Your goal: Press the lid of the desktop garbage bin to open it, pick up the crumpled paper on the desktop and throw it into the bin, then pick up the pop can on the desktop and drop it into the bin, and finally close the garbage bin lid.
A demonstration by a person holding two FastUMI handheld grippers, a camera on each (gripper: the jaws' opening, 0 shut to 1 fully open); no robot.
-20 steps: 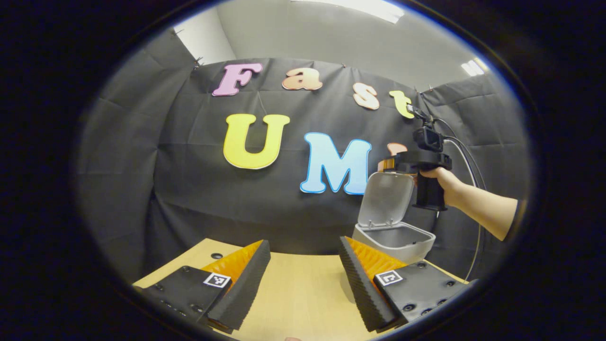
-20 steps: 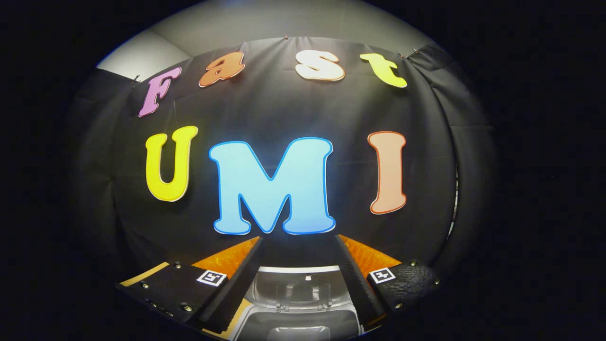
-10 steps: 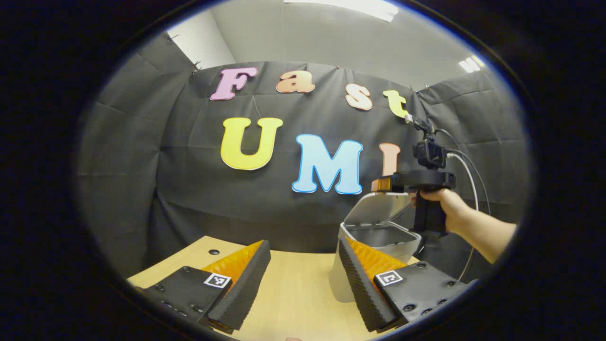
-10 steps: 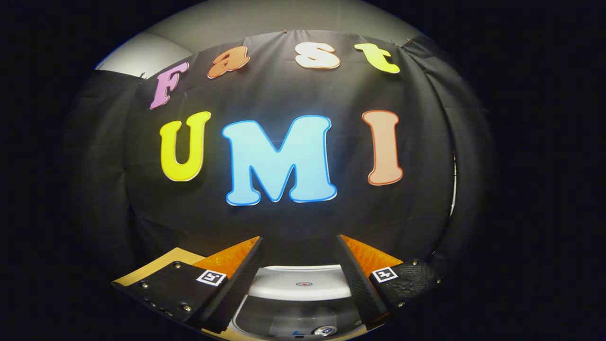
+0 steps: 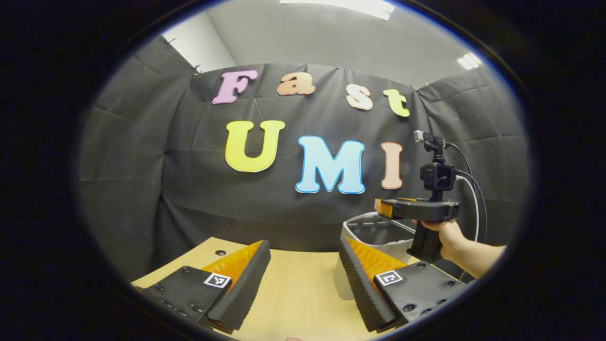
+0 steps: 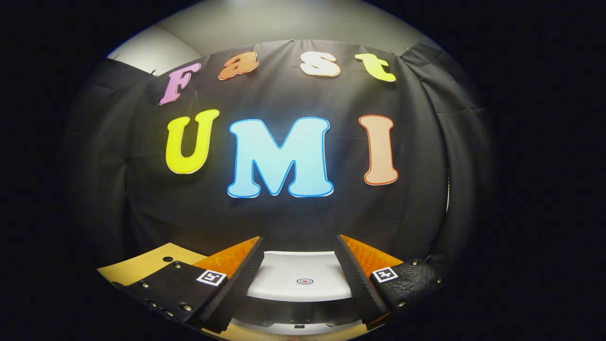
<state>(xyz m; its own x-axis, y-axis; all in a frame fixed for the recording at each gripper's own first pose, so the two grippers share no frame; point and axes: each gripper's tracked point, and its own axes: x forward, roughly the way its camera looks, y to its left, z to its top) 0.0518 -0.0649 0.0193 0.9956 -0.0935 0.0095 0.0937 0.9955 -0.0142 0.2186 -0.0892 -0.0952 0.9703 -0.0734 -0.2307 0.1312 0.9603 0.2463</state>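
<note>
One garbage bin (image 5: 374,232) stands on the wooden table (image 5: 293,289), near its far right edge by the black cloth wall. One lid (image 6: 300,279) (white, a small round mark at its centre) lies tilted low over the bin's mouth, a dark gap beneath it; the bin's contents are hidden. Two tongs: the left tongs (image 5: 303,279) gape open over bare table, holding nothing; the right tongs (image 6: 298,279) spread open above the lid, gripped by a hand (image 5: 445,237).

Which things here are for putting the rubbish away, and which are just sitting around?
For the job: bin, lid, right tongs, hand holding them.
Just there: table, black cloth wall, cable, left tongs, open.
</note>
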